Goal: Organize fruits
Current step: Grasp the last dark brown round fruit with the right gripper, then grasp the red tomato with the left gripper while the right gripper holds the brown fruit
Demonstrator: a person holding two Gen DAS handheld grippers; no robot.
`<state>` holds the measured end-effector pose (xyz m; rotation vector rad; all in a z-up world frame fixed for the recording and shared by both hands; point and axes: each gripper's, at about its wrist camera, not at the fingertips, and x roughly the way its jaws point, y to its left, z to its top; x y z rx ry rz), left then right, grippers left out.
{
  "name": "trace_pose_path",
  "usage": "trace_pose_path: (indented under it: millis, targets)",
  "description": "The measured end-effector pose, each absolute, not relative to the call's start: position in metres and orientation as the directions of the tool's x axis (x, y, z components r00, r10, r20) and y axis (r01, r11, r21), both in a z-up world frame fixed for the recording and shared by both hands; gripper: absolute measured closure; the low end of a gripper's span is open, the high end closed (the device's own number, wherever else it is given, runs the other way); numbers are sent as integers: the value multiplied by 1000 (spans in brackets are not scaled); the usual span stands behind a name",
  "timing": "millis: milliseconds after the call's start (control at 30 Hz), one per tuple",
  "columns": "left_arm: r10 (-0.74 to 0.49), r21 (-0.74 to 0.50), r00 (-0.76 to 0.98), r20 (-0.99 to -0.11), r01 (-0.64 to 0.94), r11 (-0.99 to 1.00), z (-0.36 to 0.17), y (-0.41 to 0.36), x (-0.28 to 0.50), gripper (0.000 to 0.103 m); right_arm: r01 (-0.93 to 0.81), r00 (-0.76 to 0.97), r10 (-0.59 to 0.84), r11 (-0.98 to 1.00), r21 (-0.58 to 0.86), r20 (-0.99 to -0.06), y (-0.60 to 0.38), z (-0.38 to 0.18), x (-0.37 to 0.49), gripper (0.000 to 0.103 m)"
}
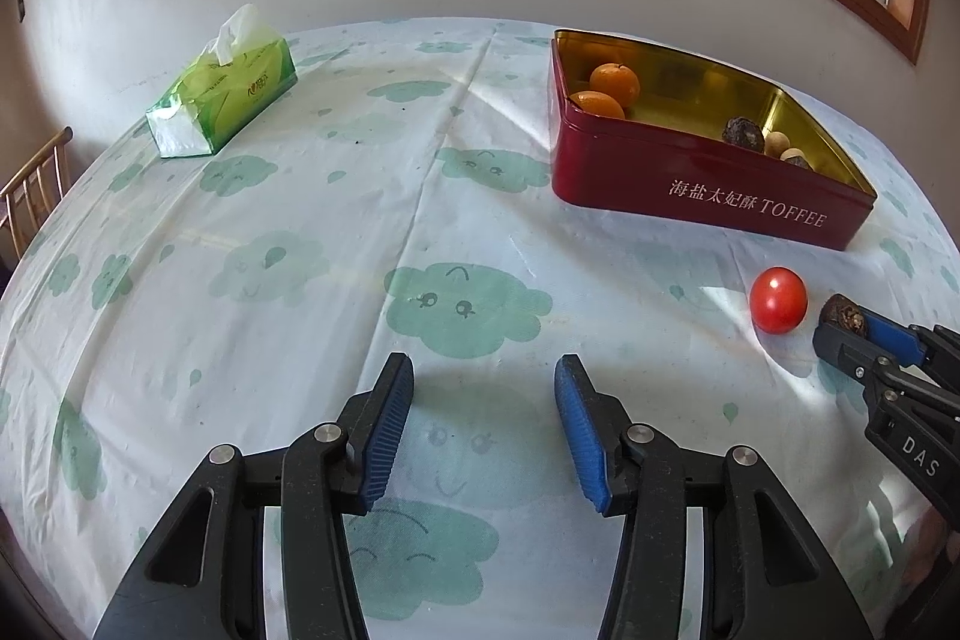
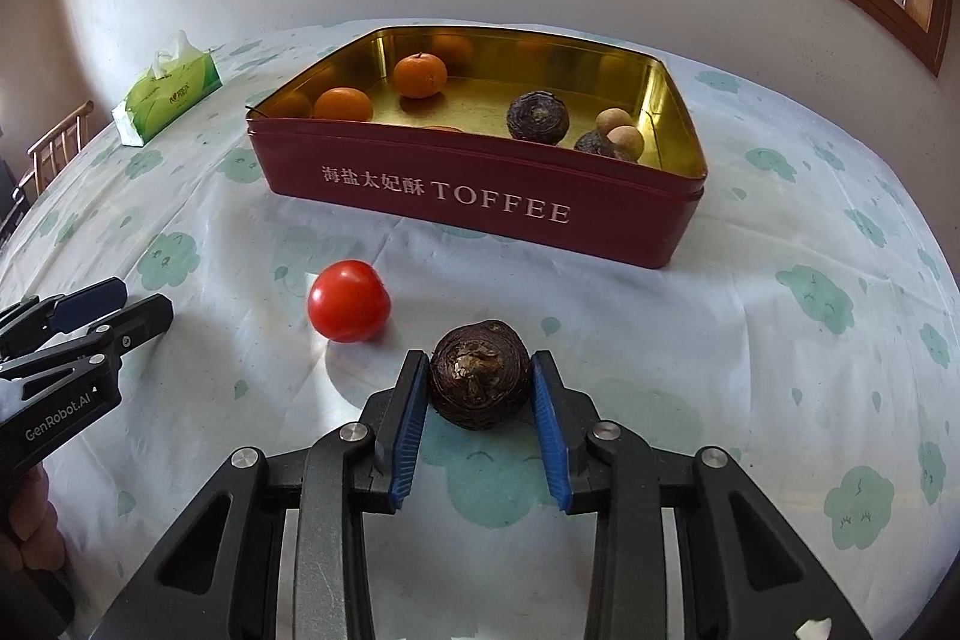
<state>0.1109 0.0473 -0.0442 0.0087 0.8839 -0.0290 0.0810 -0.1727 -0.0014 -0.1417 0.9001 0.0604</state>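
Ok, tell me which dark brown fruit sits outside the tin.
The dark brown fruit between the right tongs, on the tablecloth beside the tomato; the other two lie inside the red tin.

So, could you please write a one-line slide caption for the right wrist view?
Right gripper closed on a dark brown fruit beside a tomato, in front of the red tin holding oranges.

A table (image 2: 780,232) covered in a white cloth with green cloud prints carries a red toffee tin (image 2: 480,202), a tomato (image 2: 348,301), a dark brown fruit (image 2: 480,376) and a green tissue pack (image 2: 168,97).
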Motion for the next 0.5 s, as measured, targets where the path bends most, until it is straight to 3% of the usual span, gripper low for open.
trace_pose_path:
  millis: [500]
  targets:
    - [-93,-3,633,-769,143,990,-42,-3,107,52,-28,625,-75,993,-119,-777,-227,3,81,72]
